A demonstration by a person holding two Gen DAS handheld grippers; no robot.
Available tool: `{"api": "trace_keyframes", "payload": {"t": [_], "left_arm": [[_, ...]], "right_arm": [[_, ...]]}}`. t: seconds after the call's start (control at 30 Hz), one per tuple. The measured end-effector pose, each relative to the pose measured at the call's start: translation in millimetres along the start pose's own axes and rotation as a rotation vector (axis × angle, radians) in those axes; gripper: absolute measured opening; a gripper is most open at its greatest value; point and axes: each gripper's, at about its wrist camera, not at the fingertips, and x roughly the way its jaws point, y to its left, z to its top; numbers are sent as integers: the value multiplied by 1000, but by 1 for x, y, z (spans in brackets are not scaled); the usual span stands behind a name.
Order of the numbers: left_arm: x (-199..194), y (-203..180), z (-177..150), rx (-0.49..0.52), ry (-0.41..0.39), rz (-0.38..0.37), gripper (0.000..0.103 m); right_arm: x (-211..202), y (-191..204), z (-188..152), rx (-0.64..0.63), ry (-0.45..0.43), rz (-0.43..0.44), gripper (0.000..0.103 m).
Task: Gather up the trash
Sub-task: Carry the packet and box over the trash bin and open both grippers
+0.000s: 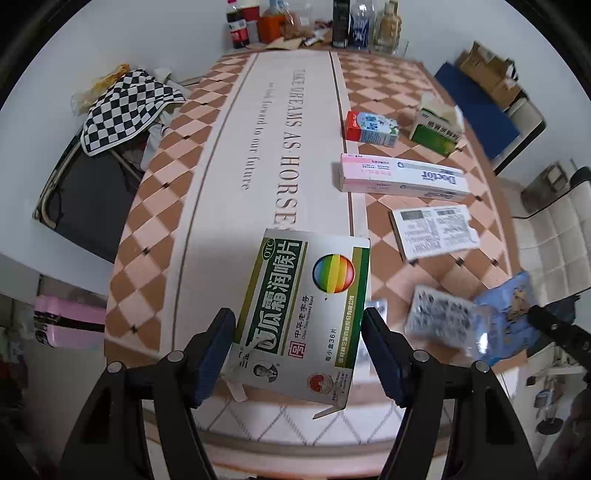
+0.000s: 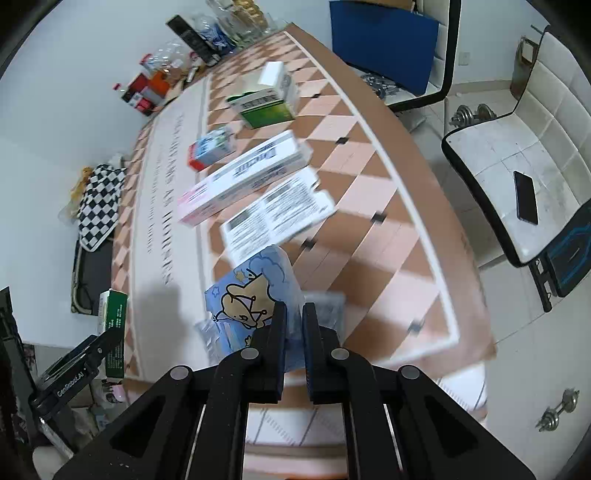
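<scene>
My left gripper (image 1: 299, 347) is shut on a green and white medicine box (image 1: 306, 302) with a rainbow circle, its pads pressing the box's two long sides. The box hangs tilted above the table's near edge. In the right wrist view this box (image 2: 114, 325) and the left gripper (image 2: 85, 354) show at the lower left. My right gripper (image 2: 295, 325) is shut on a blue packet (image 2: 251, 288) printed with a cartoon bear, held above the checked tablecloth (image 2: 369, 206). In the left wrist view the packet (image 1: 509, 306) is at the right edge. A blurred grey foil piece (image 1: 439, 321) shows beside it.
On the cloth lie a pink and white toothpaste box (image 1: 402, 179), a white printed box (image 1: 434, 230), a small red and blue carton (image 1: 371, 129) and a green tissue box (image 1: 437, 129). Bottles (image 1: 236, 26) crowd the far end. A chair holds a phone (image 2: 526, 197).
</scene>
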Motion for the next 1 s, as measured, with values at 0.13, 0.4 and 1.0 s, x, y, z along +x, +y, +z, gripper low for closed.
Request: {"api": "trace_keyframes", "payload": {"t": [0.13, 0.4, 1.0], "left_arm": [[-21, 26, -39, 0, -19, -60, 68], [-30, 72, -128, -22, 51, -225, 68], [231, 63, -321, -163, 482, -278, 67]], "right_arm": [[-25, 22, -54, -5, -31, 9, 8], [-46, 43, -186, 31, -23, 2, 8], [184, -87, -400, 161, 342, -173, 8]]}}
